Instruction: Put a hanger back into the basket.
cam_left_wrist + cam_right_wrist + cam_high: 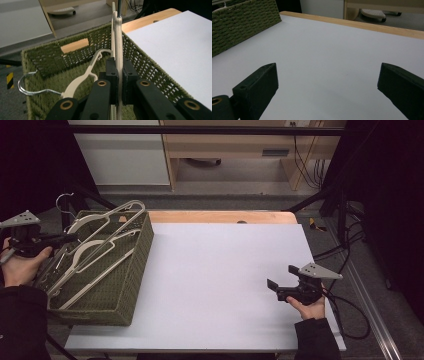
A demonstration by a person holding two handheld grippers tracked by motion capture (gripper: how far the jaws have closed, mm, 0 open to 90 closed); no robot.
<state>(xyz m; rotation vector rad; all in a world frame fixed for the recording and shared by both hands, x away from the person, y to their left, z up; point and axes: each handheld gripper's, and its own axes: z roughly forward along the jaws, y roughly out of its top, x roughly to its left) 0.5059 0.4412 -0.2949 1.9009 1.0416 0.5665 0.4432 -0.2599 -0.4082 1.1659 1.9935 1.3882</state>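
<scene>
A green woven basket [127, 270] stands at the table's left edge with several cream plastic hangers [107, 217] in it. My left gripper [70, 238] reaches in over its left rim. In the left gripper view that gripper [119, 72] is shut on the thin edge of one upright cream hanger [118, 37], above the basket [150, 67]. A second hanger [82, 77] with a metal hook [27, 87] lies inside. My right gripper [282, 276] hovers low over the white table top at the front right. It [329, 85] is open, with nothing between its jaws.
The white table top [220, 280] lies between the basket and the right gripper, with a wooden strip [220, 216] along its far edge. Cables [345, 250] trail off the table's right side. The basket wall [242, 22] stands at the far left in the right gripper view.
</scene>
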